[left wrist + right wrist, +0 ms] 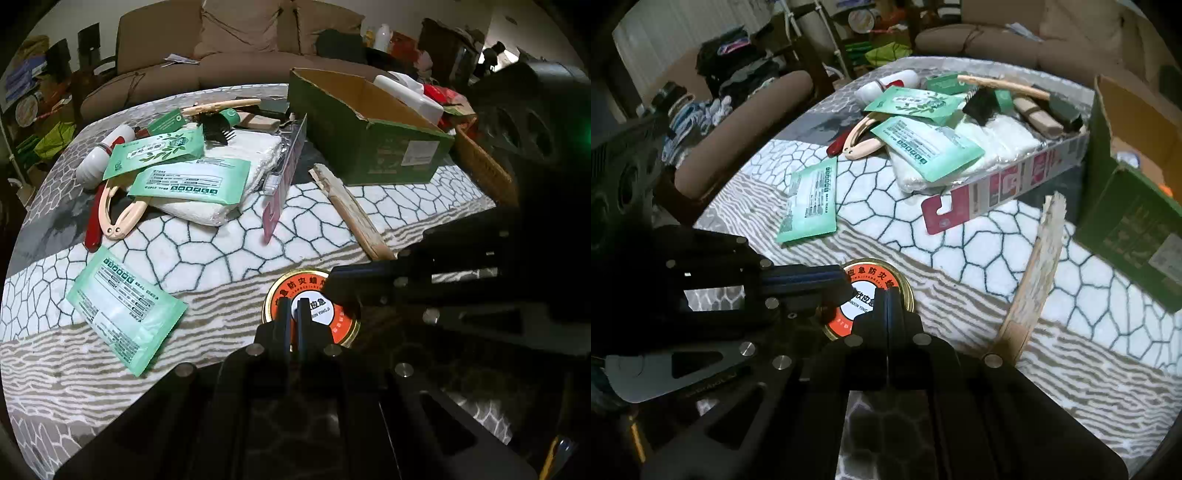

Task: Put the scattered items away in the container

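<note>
both grippers angled down over tin (pixel 343 325), jaws closed, tips meeting

Dim, cool indoor light; heavy fisheye warping, dark vignetted corners, soft background.

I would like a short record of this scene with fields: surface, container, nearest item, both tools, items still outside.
surface: patterned cloth
container: green cardboard box, open on top, at the far right
nearest item: round tin with orange label and gold rim
left tool: shut, over the tin
right tool: shut, over the tin
items outside: green packet, white towel pack, wooden stick
</note>
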Available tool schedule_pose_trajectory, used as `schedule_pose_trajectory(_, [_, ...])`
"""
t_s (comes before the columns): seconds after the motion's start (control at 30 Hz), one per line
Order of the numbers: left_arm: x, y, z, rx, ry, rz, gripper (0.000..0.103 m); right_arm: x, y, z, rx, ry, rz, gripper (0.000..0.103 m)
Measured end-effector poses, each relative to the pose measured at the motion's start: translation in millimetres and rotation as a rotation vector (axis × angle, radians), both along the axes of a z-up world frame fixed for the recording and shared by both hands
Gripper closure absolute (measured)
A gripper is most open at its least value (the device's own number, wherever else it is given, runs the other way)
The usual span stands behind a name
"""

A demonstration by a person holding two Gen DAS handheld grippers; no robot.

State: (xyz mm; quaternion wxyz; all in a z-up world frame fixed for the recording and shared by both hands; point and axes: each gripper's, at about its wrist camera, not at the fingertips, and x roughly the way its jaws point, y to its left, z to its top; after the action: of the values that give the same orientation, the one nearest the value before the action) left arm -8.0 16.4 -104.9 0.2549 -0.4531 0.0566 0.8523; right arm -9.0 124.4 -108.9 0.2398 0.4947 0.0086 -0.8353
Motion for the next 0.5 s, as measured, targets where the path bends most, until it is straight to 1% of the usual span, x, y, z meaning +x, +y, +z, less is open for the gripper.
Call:
schedule_pose_trajectory(0.1, [-4.2, -1.0, 0.0, 0.008, -0.012, 0.015, 0.101, -1.5, 4.0, -0.6, -0.033, -0.010, -0.027, 0.102])
schedule_pose_trajectory(0.17, [-7.3, -3.7, 0.7, 0.027, -0.029, 0.032, 0.101, -1.6, 4.0, 0.8, -0.033, -0.005, -0.022, 0.102])
schedule_pose_trajectory(0.23, [-9.1, -6.9, 6.9, 0.019, -0.011, 0.061, 0.101, -3.7, 7.1, 3.2, -0.039, -0.005, -0.038, 0.102])
schedule_pose_trajectory(0.27, [-10.3, -7.9, 11.5, 0.013, 0.010, 0.062, 0.101, -4.9, 8.8, 5.9, -0.046, 0.004, -0.046, 0.102])
schedule_pose_trajectory(0.33, [-16.5, -8.8, 13.8, 0.010, 0.019, 0.066, 0.101, -7.7, 7.5, 10.6, -0.055, 0.022, -0.042, 0.102])
schedule_pose_trajectory(0.43, [-25.3, -4.4, 2.3, 0.000, -0.009, 0.069, 0.101, -11.7, -1.8, 4.0, -0.029, 0.008, -0.024, 0.102])
schedule_pose_trajectory(0.47, [-24.3, -1.8, 0.0, -0.010, 0.003, 0.066, 0.102, -12.0, -4.5, 0.1, -0.016, 0.009, -0.024, 0.102])
schedule_pose_trajectory(0.5, [-21.7, 2.3, -0.6, -0.037, 0.025, 0.056, 0.102, -11.3, -6.3, -1.1, -0.008, 0.020, -0.027, 0.102])
